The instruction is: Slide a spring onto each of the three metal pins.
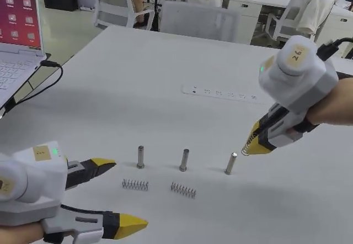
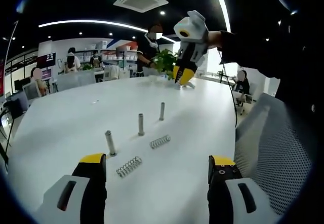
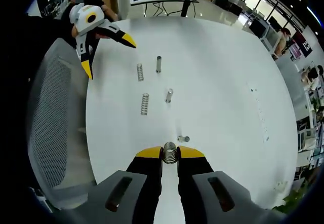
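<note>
Three short metal pins stand upright in a row on the white table: left pin [image 1: 140, 157], middle pin [image 1: 183, 160], right pin [image 1: 230, 164]. Two springs lie flat in front of them, one [image 1: 135, 185] below the left pin and one [image 1: 183, 190] below the middle pin. My right gripper [image 1: 249, 146] is shut on a third spring [image 3: 170, 152], held in the air just right of and above the right pin [image 3: 183, 139]. My left gripper [image 1: 122, 193] is open and holds nothing, at the near left, short of the lying springs [image 2: 129, 166].
A white power strip [image 1: 220, 94] lies on the table beyond the pins. A laptop [image 1: 16, 28] with a black cable [image 1: 47, 81] sits at the far left. Chairs and desks stand behind the table. A mesh chair [image 3: 53, 127] is at the table's near edge.
</note>
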Tool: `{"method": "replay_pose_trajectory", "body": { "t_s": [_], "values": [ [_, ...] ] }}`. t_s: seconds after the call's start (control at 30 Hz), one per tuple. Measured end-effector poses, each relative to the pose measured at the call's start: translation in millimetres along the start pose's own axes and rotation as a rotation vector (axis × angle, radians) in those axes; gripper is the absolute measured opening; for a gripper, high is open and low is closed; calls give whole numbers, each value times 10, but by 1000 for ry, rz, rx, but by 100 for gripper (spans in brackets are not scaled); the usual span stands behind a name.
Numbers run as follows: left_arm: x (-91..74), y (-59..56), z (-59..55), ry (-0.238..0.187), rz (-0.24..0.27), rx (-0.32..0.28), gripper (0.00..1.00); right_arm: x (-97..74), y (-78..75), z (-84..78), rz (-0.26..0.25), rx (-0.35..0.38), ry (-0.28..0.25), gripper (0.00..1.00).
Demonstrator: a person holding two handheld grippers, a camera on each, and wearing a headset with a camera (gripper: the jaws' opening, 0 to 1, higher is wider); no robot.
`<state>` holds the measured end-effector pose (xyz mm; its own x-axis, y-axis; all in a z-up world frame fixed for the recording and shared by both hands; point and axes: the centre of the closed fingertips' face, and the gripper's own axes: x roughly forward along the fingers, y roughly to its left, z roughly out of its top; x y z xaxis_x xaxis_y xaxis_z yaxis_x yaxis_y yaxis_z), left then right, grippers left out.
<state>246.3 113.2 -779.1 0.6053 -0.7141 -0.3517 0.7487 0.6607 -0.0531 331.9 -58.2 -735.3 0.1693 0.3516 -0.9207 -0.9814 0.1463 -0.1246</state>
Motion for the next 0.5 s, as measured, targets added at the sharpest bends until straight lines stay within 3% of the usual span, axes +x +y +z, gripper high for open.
{"method": "replay_pose_trajectory", "body": {
  "t_s": [0.23,0.5],
  "values": [
    [10,-28,-5,-2,1,4,84,145,-160,-47,-5,-14,27,9],
    [13,-40,-15,-9,2,-1,88,305,-241,-60,12,-17,42,9]
  ]
}}
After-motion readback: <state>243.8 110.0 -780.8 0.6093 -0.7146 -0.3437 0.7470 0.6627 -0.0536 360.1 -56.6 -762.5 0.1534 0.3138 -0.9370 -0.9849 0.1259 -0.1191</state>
